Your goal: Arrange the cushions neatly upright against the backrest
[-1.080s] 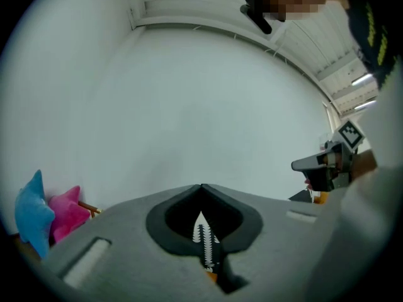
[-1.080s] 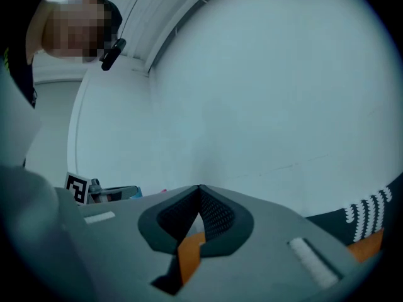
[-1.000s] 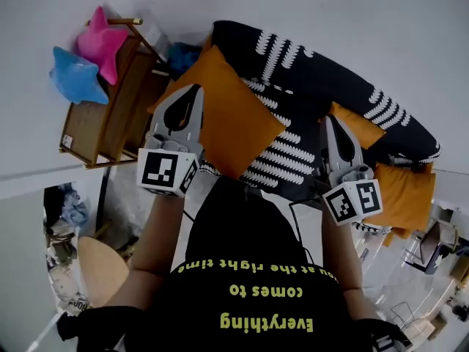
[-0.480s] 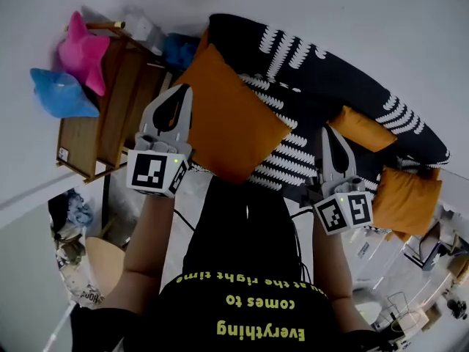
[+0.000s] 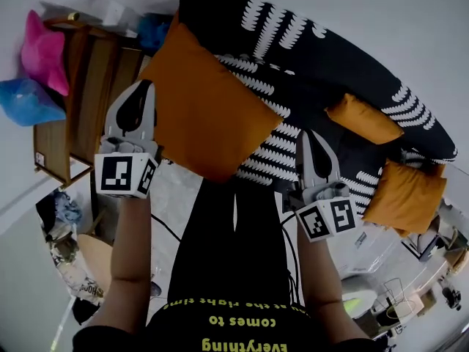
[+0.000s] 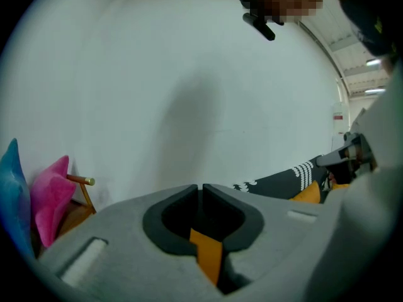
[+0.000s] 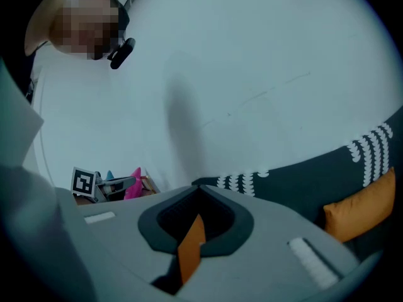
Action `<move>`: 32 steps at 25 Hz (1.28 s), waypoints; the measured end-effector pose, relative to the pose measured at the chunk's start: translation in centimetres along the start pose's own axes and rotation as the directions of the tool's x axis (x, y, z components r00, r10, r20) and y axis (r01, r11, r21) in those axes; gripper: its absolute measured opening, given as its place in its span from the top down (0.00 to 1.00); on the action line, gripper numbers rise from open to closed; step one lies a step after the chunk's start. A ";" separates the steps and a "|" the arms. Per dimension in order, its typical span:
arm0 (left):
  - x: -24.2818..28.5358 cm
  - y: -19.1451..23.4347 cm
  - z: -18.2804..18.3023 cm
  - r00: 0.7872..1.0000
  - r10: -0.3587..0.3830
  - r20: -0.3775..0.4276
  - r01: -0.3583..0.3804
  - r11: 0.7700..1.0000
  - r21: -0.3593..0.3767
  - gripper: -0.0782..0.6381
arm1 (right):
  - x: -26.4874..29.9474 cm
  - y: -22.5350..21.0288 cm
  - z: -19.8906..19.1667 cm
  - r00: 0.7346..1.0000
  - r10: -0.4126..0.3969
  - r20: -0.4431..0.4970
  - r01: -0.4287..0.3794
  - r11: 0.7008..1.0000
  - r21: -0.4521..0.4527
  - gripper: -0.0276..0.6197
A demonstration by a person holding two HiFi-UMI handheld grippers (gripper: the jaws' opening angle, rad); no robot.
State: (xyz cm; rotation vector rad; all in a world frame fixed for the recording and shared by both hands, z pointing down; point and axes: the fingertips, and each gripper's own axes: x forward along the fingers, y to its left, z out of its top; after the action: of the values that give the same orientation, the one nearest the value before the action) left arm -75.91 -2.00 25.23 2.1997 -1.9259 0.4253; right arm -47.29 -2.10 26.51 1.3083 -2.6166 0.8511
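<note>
Starting at nine o'clock in the head view, a pink star cushion (image 5: 40,46) and a blue star cushion (image 5: 26,101) sit by a wooden shelf (image 5: 80,86). The left gripper (image 5: 143,90) is clamped on the large orange cushion (image 5: 205,101) at its nine o'clock edge. The right gripper (image 5: 308,134) pinches its three o'clock corner. Orange fabric shows between both pairs of jaws. The cushion overlaps the left end of the dark patterned sofa (image 5: 322,72). Two smaller orange cushions (image 5: 363,117) (image 5: 407,196) lie at its three and four o'clock.

We see a large orange cushion (image 5: 205,108) at 12 o'clock, and at 3 o'clock a second orange cushion (image 5: 363,119) and a third orange cushion (image 5: 407,196). The sofa (image 5: 330,72) is black with white dashes. At 10 o'clock are a pink pillow (image 5: 40,46) and a blue pillow (image 5: 26,101).
</note>
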 end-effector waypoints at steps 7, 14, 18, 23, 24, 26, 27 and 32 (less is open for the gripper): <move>2.8 -1.1 -8.6 0.996 -0.004 -0.084 -0.001 0.998 -0.063 0.85 | 0.8 -4.2 -9.9 0.990 -0.019 -0.138 0.028 0.998 0.058 0.94; 3.5 -0.6 -14.2 0.989 0.019 -0.149 -0.019 1.000 0.000 0.80 | 2.0 -6.6 -20.9 0.969 -0.030 -0.246 0.055 0.994 0.096 0.94; 4.9 0.5 -15.9 0.979 0.009 -0.204 0.009 0.996 0.086 0.71 | 2.9 -7.2 -26.8 0.938 -0.003 -0.348 0.048 0.991 0.121 0.92; 6.6 3.0 -17.1 0.963 -0.008 -0.268 0.031 0.996 0.082 0.61 | 3.8 -6.8 -33.8 0.847 0.084 -0.525 -0.009 0.989 0.144 0.60; 6.9 3.5 -17.4 0.958 -0.006 -0.286 0.039 0.994 0.107 0.57 | 4.0 -6.9 -34.5 0.843 0.086 -0.531 -0.001 0.987 0.158 0.55; 7.5 4.4 -18.1 0.946 -0.009 -0.325 0.062 0.986 0.154 0.50 | 4.4 -7.4 -35.4 0.851 0.089 -0.518 0.033 0.975 0.222 0.49; 7.9 4.8 -18.4 0.940 -0.010 -0.342 0.071 0.983 0.169 0.47 | 4.6 -7.8 -35.6 0.859 0.094 -0.504 0.052 0.962 0.267 0.45; 9.5 6.4 -20.2 0.915 -0.070 -0.398 0.097 0.994 0.048 0.31 | 5.5 -8.4 -37.6 0.860 0.123 -0.495 0.064 0.937 0.343 0.24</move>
State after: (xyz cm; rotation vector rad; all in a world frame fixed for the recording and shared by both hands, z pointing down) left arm -82.96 -5.25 47.09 2.0268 -1.6158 0.8579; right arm -50.29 9.51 63.50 0.9209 -2.1290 1.4886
